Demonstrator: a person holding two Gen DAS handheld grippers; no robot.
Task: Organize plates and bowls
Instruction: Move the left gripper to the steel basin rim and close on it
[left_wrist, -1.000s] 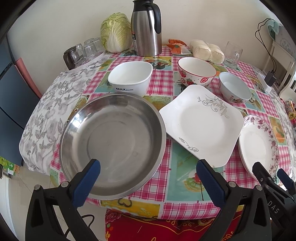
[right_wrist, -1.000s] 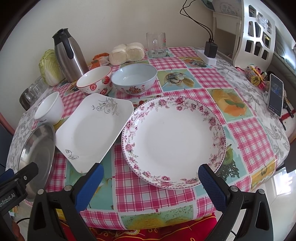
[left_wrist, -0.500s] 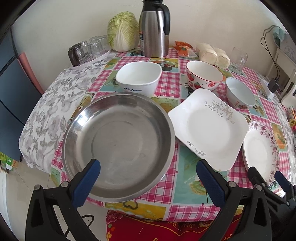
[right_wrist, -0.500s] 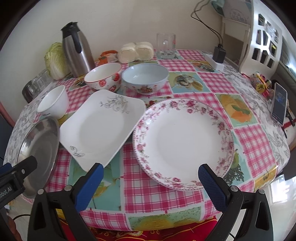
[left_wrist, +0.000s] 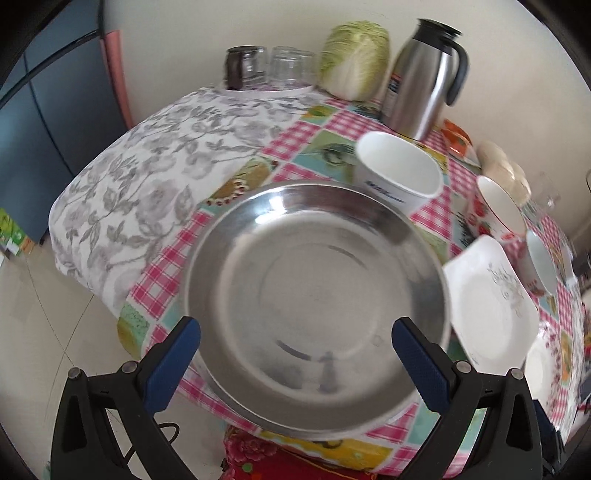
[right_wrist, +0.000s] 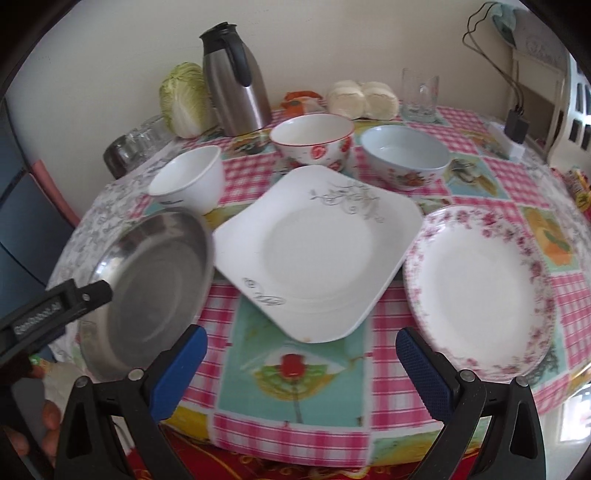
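Ahead of my left gripper (left_wrist: 295, 354) the steel basin (left_wrist: 317, 306) fills the gap between its spread fingers. Before my right gripper (right_wrist: 301, 356), bare tablecloth (right_wrist: 291, 373) leaves room; beyond, the square plate (right_wrist: 317, 251) blocks, flanked closely by the floral plate (right_wrist: 480, 288).

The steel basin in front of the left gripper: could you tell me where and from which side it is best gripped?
Probably the near rim of the steel basin, where it overhangs the table edge. Its thin, flared lip suits a pinch: one finger above, one below. The open left gripper already faces that side; the white bowl and square plate crowd the others.
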